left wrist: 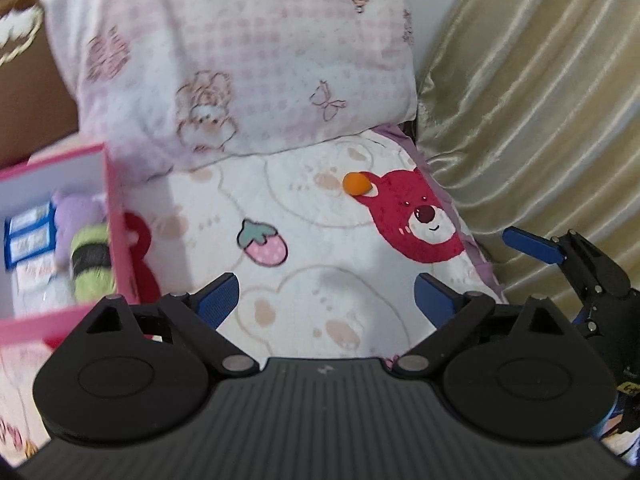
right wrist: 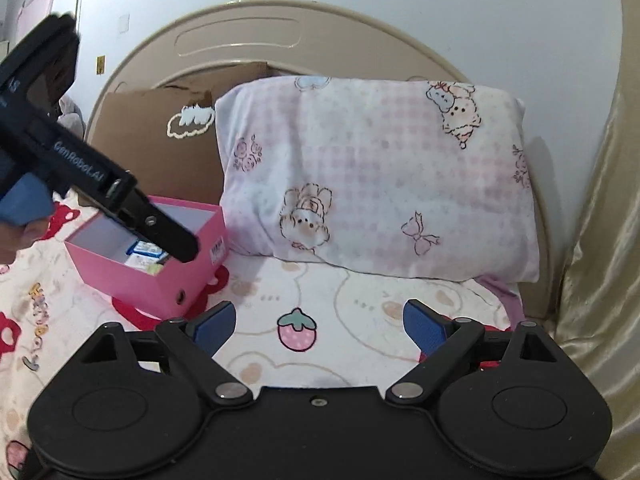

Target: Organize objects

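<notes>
The left tool point(left wrist: 326, 296) has its ribbed blue pads spread wide with nothing between them, poised above a soft quilted bedsheet point(left wrist: 320, 216) printed with pale bears, a pink strawberry and a red bear face. On that sheet, touching the red bear's ear, lies a small round orange ball point(left wrist: 356, 183), smooth and matte, well apart from both tools. A plump pillow point(left wrist: 248, 68) in pink gingham with sketched bunnies and bows leans at the head of the bed, its lower edge overlapping the sheet. To the left stands a rigid pink box point(right wrist: 160, 276), open-topped with white inner walls; in the left wrist view it holds blue-edged flat packets point(left wrist: 30, 236), a fuzzy lilac thing point(left wrist: 76, 216) and a green-and-black striped roll point(left wrist: 90, 264), all blurred and cut off by the box wall, so their exact nature is unclear. The right tool point(right wrist: 320, 330) is likewise released, pads parted over the strawberry print and gripping nothing. In the right wrist view the left tool's black body crosses in front of the box, hiding part of its interior. Behind the box leans brown cardboard point(right wrist: 156, 140), torn along its top edge, against a curved beige headboard point(right wrist: 240, 28). Glossy, pleated gold fabric point(left wrist: 540, 120) hangs on the right.
</notes>
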Demonstrator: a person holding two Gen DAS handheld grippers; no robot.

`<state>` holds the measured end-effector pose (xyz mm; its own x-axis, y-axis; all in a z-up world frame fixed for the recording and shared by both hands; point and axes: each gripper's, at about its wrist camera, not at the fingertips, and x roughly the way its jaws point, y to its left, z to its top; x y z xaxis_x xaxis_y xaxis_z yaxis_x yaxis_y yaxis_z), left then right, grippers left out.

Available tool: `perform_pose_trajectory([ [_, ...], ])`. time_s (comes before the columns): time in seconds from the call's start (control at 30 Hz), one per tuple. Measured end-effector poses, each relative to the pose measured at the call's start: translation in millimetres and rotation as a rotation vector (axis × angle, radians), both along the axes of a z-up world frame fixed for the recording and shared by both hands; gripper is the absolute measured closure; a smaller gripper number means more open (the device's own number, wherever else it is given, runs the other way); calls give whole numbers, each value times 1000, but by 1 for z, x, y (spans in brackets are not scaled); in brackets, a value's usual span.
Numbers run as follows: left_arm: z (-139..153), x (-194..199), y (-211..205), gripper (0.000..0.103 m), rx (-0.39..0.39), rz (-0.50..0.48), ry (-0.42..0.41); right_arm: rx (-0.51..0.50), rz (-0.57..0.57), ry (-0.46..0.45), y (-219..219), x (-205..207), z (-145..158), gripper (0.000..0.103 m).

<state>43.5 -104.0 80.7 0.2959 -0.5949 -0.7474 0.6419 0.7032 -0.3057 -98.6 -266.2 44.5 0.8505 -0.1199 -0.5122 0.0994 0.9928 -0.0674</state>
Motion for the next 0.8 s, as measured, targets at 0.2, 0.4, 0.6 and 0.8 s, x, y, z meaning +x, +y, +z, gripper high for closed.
perform_pose_trajectory([
  [0.2, -19, 18, -31, 8, -32, -18, 68, -10, -36, 44, -13, 16, -12, 10],
  [0.4, -33, 24, -58, 8, 19, -81, 24, 102, -59, 113, -51, 51, -25, 10],
  [0.6, -44, 46, -75, 8, 30, -86, -4, 162, -30, 139, -83, 79, -42, 10],
  [0.8, -65, 76, -83, 9, -27, -13, 66, 138, -29, 176, -111, 111, -53, 10],
])
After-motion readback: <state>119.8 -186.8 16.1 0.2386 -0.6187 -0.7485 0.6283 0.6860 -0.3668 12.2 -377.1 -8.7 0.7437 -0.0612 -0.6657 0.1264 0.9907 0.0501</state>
